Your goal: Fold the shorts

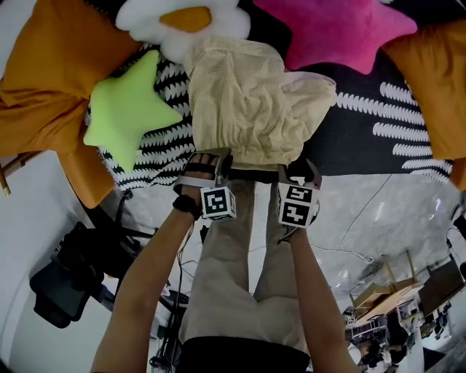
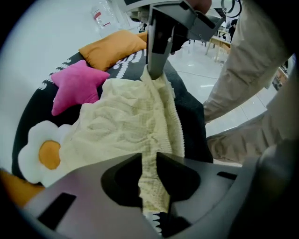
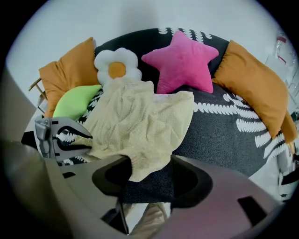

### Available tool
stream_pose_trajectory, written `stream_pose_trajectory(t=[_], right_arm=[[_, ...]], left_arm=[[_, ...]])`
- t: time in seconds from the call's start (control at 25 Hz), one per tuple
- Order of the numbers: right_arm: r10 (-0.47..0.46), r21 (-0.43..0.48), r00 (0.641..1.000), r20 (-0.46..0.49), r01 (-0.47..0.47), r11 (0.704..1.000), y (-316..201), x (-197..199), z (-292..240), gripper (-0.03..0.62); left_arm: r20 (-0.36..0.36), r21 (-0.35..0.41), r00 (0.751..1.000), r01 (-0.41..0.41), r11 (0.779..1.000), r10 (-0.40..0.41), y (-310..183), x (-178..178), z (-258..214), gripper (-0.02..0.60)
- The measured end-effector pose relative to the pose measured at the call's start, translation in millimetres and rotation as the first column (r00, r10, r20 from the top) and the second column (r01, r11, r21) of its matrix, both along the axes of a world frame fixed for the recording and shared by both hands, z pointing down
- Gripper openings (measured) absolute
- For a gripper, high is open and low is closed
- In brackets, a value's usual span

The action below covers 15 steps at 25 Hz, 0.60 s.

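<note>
Head view shows the pale yellow shorts lying crumpled on the black patterned cover. The gathered waistband is toward the person at 6 o'clock and the rest reaches toward the flower pillow at 12 o'clock.

As I see it, the step in hand is to take the waistband at its 2 ends. The left tool is already clenched on a ridge of the waistband; in the left gripper view the cloth fills the gap between its jaws. The right tool is released. Its jaws stand apart, and a corner of the shorts lies between them without being pressed.

To do this well, I think the right tool should bite the elastic hem fully, not only the loose corner. Both grips should sit level, so the cloth stretches flat before folding.

The left forearm and the right forearm reach forward side by side. Both tools point steeply down at the near edge of the shorts.
</note>
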State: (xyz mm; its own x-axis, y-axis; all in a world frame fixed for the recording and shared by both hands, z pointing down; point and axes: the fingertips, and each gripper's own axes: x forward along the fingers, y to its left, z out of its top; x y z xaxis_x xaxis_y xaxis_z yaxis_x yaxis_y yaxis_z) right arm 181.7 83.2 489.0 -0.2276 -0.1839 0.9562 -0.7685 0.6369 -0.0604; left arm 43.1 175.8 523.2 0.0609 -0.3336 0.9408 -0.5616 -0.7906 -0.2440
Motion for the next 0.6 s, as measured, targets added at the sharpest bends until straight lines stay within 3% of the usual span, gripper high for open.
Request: stream_pose_trajectory(t=[0.04, 0.08, 0.16, 0.2, 0.28, 0.32, 0.44, 0.6], right_arm=[[0.001, -0.003, 1.0, -0.005, -0.001, 1.0, 0.5, 2.4, 0.6, 0.272], [0.001, -0.007, 1.0, -0.009, -0.001, 1.0, 1.2, 5.1, 1.1, 0.272], [0.005, -0.015, 1.0, -0.012, -0.005, 1.0, 1.8, 9.2, 0.9, 0.272], [0.009, -0.017, 1.0, -0.009, -0.009, 1.0, 1.6, 9.9, -0.2, 0.272], [0.023, -0.018, 1.0, 0.007, -0.023, 1.0, 1.0, 9.2, -4.1, 0.272], [0.035, -0.017, 0.999, 0.02, -0.034, 0.999, 0.7, 7.8, -6.5, 0.272], [0.069, -0.015, 0.996, 0.056, -0.068, 0.998, -0.3, 1.2, -12.8, 0.272], [0.097, -0.011, 0.991, 0.09, -0.096, 0.995, -5.0, -4.8, -19.4, 0.272]], left_arm=[[0.007, 0.015, 1.0, 0.029, 0.999, -0.029, -3.1, -7.1, -3.2, 0.045], [0.002, 0.022, 0.998, 0.06, 0.998, -0.06, -4.9, -13.3, -6.9, 0.012], [-0.025, 0.009, 0.996, 0.086, 0.996, -0.086, -3.0, -19.2, -14.0, 0.012], [-0.043, -0.009, 0.997, 0.071, 0.997, -0.071, 1.1, -16.9, -16.3, 0.021], [-0.08, -0.058, 0.997, 0.007, 0.998, -0.012, 12.8, -3.7, -17.2, 0.184], [-0.091, -0.07, 0.996, -0.022, 0.997, 0.015, 17.0, 3.2, -16.7, 0.228], [-0.084, -0.063, 0.995, -0.05, 0.997, 0.045, 19.5, 13.6, -10.0, 0.247], [-0.055, -0.071, 0.998, -0.008, 0.997, 0.004, 14.0, 14.3, 7.0, 0.25]])
